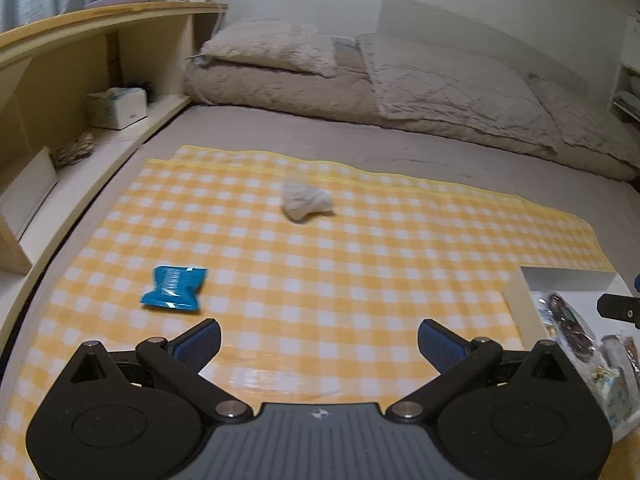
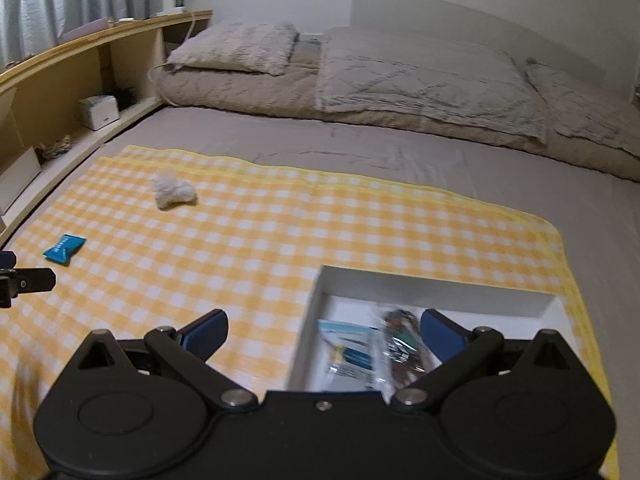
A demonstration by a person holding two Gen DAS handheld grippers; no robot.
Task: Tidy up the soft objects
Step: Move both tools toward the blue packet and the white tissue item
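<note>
My left gripper (image 1: 319, 336) wide and empty, blue packet (image 1: 175, 288) lower left, white bundle (image 1: 305, 201) centre, my right gripper (image 2: 323, 330) wide over white box (image 2: 432, 284), pillows (image 2: 240, 46) upper frame.

Both looking forward along open fingers, low over the checked cloth (image 1: 320, 264), toward the pillows (image 2: 240, 46). Left view nearer the blue packet (image 1: 174, 288); right view over the white box (image 2: 436, 284). Shared: cloth, packet, box.
</note>
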